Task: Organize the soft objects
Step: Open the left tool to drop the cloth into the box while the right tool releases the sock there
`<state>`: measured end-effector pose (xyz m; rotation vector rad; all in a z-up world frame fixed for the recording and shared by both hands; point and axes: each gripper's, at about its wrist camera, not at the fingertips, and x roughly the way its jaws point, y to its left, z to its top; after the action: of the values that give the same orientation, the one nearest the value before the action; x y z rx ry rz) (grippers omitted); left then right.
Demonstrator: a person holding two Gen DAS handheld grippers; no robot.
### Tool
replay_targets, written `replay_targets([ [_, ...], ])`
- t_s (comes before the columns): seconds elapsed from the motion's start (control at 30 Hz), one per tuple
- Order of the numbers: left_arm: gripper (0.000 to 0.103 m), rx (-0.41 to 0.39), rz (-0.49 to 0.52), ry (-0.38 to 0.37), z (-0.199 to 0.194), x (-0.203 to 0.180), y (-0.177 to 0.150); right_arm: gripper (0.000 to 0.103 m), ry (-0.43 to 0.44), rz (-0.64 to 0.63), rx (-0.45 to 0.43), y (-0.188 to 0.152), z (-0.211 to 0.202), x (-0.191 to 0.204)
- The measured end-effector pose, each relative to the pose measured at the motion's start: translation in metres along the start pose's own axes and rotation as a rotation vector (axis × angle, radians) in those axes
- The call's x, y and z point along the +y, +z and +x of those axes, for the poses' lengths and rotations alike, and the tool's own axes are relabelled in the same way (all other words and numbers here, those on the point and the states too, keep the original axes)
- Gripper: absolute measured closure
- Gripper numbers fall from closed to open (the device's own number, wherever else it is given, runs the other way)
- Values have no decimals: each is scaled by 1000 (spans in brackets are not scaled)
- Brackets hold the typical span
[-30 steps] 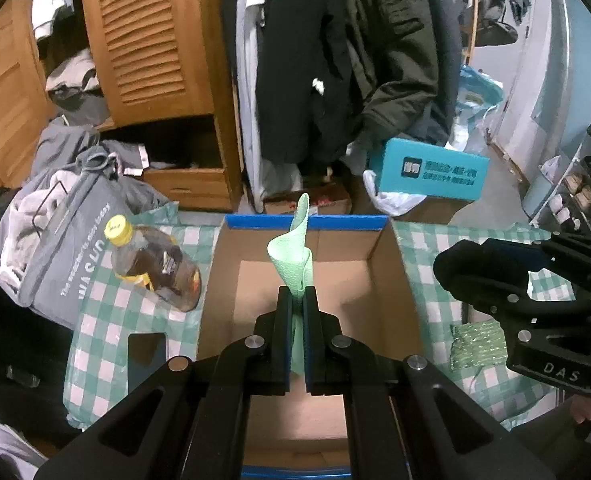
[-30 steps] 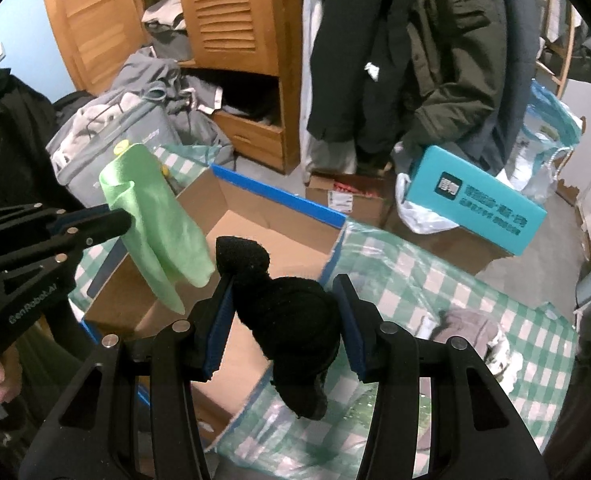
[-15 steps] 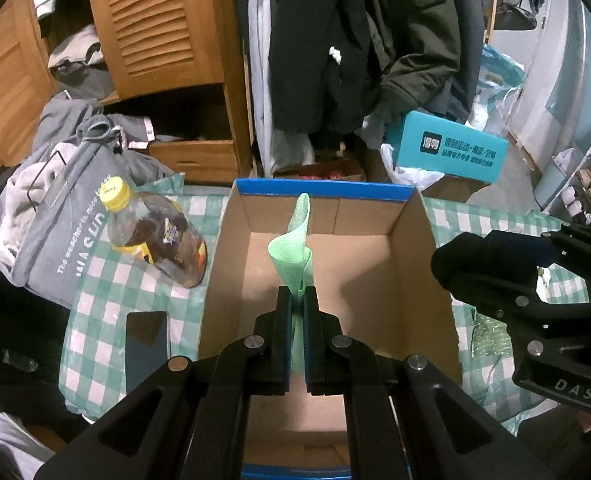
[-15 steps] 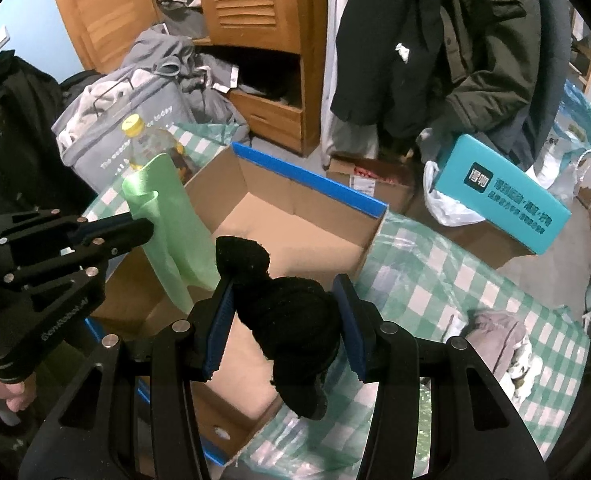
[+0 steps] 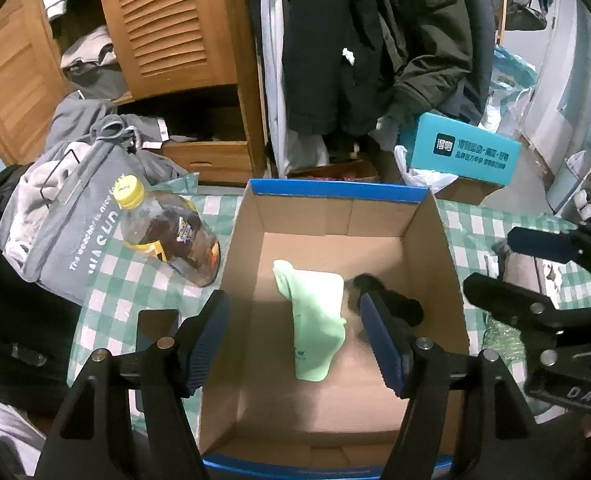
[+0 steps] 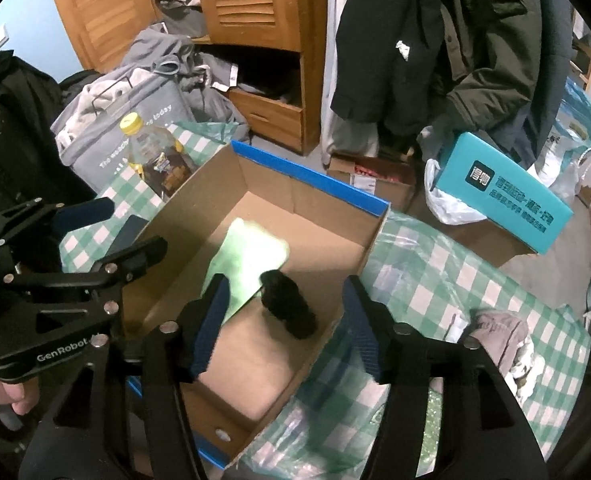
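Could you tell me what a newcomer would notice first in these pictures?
Probably the open cardboard box in the middle, with a pale green cloth and a black soft item lying side by side on its floor. Both grippers, left and right, hang open above it.

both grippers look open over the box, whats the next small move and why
Probably swing the right gripper toward the grey-pink garment lying on the checked tablecloth. The green cloth and black sock already lie inside the cardboard box, and both grippers, the left gripper too, are open and hold nothing, so that soft item seems next.
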<state>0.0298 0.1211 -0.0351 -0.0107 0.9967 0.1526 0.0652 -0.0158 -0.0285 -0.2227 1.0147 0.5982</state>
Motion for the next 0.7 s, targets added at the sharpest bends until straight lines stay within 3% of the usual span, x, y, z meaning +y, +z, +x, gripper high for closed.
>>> replay_targets([
  [0.23, 23, 2, 4, 20, 1, -3, 0, 35, -12, 26, -6, -4, -6, -10],
  [0.33, 22, 7, 9, 20, 1, -6, -1, 30, -23, 34, -15, -6, -10, -14],
  [0.7, 22, 29, 32, -12, 3, -27, 1, 28, -47, 63, -18, -18, -22, -34],
])
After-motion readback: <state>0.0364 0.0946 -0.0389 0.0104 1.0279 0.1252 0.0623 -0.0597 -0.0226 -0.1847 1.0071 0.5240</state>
